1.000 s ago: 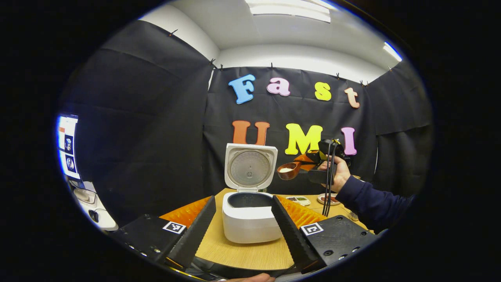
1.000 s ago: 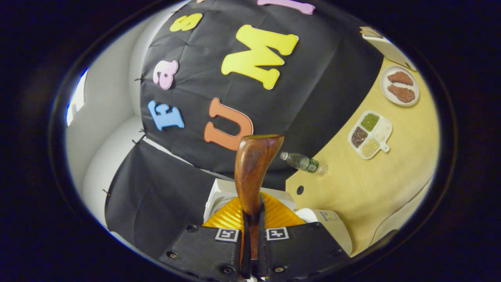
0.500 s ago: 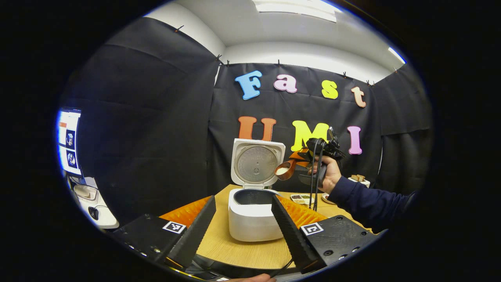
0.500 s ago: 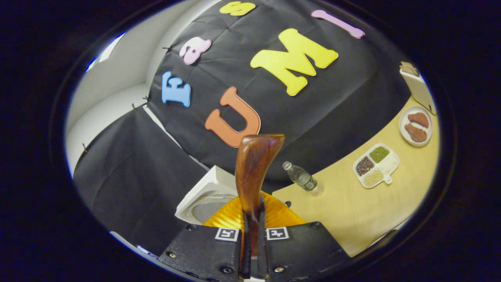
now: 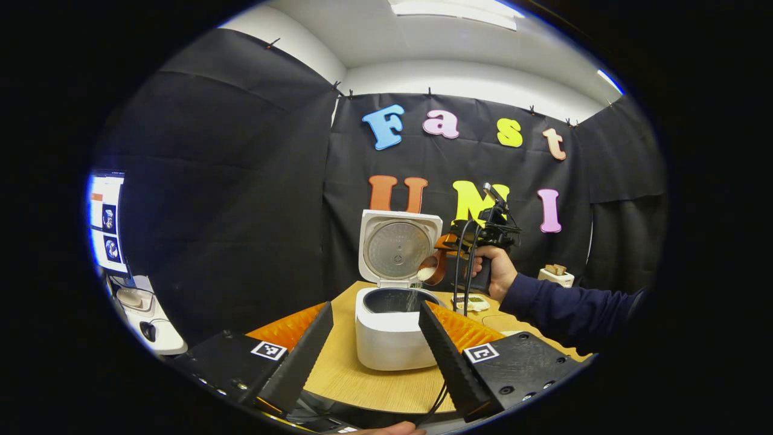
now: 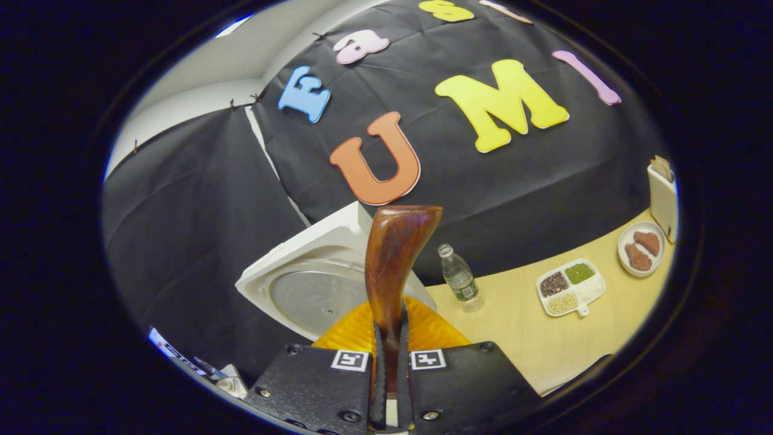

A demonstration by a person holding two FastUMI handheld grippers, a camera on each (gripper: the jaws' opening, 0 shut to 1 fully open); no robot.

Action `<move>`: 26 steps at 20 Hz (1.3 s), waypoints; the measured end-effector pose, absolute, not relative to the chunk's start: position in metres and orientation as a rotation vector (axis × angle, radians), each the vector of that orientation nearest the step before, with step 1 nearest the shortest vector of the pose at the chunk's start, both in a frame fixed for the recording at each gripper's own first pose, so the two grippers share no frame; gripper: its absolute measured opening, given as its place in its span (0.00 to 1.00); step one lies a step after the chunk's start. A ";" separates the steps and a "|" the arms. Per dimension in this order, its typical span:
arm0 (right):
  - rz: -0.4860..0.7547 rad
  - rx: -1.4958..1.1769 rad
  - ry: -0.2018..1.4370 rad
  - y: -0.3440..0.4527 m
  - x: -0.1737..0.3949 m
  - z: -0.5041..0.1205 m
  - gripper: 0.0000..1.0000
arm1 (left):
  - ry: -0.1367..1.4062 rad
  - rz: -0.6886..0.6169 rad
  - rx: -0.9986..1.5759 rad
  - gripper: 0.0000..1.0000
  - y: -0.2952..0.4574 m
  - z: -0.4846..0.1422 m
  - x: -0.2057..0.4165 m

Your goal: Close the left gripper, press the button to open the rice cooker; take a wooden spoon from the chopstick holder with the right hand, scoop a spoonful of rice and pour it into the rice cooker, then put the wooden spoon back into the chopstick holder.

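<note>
The white rice cooker stands on the wooden table with its lid up. My right gripper, held by a hand in a dark sleeve, is just above and right of the pot. It is shut on the wooden spoon, whose bowl tips down to the left, and white rice streams from it into the pot. In the right gripper view the spoon stands straight up from my shut right gripper, with the raised lid behind it. My left gripper is open, its fingers either side of the cooker, apart from it.
A water bottle, a white divided tray of grains and a plate of brown food sit on the table. A white box with brown pieces stands at the back. A lit monitor is far left.
The right gripper has carried the spoon left to the cooker and tipped it, so rice now falls into the pot. The left gripper has stayed open and nearly still.
</note>
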State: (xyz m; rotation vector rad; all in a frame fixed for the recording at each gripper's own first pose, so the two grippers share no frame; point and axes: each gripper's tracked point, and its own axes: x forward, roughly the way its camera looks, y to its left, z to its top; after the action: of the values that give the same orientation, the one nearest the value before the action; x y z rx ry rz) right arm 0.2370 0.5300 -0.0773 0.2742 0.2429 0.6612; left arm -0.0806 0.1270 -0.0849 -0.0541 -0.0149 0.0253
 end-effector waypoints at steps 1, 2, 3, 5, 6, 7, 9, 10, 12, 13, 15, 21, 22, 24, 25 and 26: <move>0.666 0.241 0.229 0.533 0.235 -0.077 0.12 | -0.019 0.030 -0.047 0.91 0.129 -0.084 -0.083; 0.683 0.218 0.218 0.538 0.230 -0.075 0.12 | -0.023 0.038 -0.041 0.91 0.131 -0.082 -0.084; 0.700 0.205 0.213 0.543 0.226 -0.073 0.12 | -0.028 0.046 -0.040 0.91 0.135 -0.079 -0.086; 0.715 0.159 0.193 0.547 0.218 -0.070 0.12 | -0.037 0.051 -0.051 0.91 0.136 -0.074 -0.089; 0.719 0.127 0.173 0.548 0.215 -0.069 0.12 | -0.039 0.047 -0.058 0.91 0.135 -0.073 -0.090; 0.716 0.089 0.150 0.549 0.212 -0.068 0.12 | -0.039 0.040 -0.060 0.91 0.133 -0.073 -0.092; 0.701 0.016 0.095 0.547 0.208 -0.065 0.12 | -0.031 0.039 -0.048 0.91 0.135 -0.073 -0.095; 0.696 -0.032 0.067 0.550 0.209 -0.065 0.12 | -0.038 0.048 -0.042 0.91 0.139 -0.071 -0.099; 0.685 -0.099 0.023 0.551 0.206 -0.065 0.12 | -0.049 0.049 -0.039 0.91 0.139 -0.066 -0.101; 0.689 -0.116 0.006 0.553 0.203 -0.064 0.12 | -0.050 0.045 -0.042 0.91 0.137 -0.067 -0.102; 0.692 -0.152 -0.023 0.555 0.197 -0.064 0.12 | -0.047 0.044 -0.037 0.91 0.137 -0.067 -0.102; 0.704 -0.268 -0.115 0.558 0.183 -0.056 0.12 | -0.014 0.052 0.025 0.91 0.133 -0.077 -0.102; 0.708 -0.282 -0.131 0.558 0.180 -0.054 0.12 | -0.014 0.049 0.027 0.91 0.131 -0.075 -0.102; 0.701 -0.298 -0.151 0.553 0.176 -0.049 0.12 | -0.014 0.044 0.032 0.91 0.126 -0.074 -0.101; 0.699 -0.301 -0.165 0.549 0.174 -0.046 0.12 | -0.013 0.042 0.036 0.91 0.124 -0.075 -0.100; 0.699 -0.302 -0.175 0.546 0.172 -0.043 0.12 | -0.012 0.041 0.039 0.91 0.122 -0.074 -0.100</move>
State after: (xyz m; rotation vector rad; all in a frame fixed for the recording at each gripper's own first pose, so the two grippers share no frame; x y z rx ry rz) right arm 0.1722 0.5463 -0.0428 -0.3024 -0.1749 0.6987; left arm -0.1005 0.1219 -0.0737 0.0394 -0.0117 0.0413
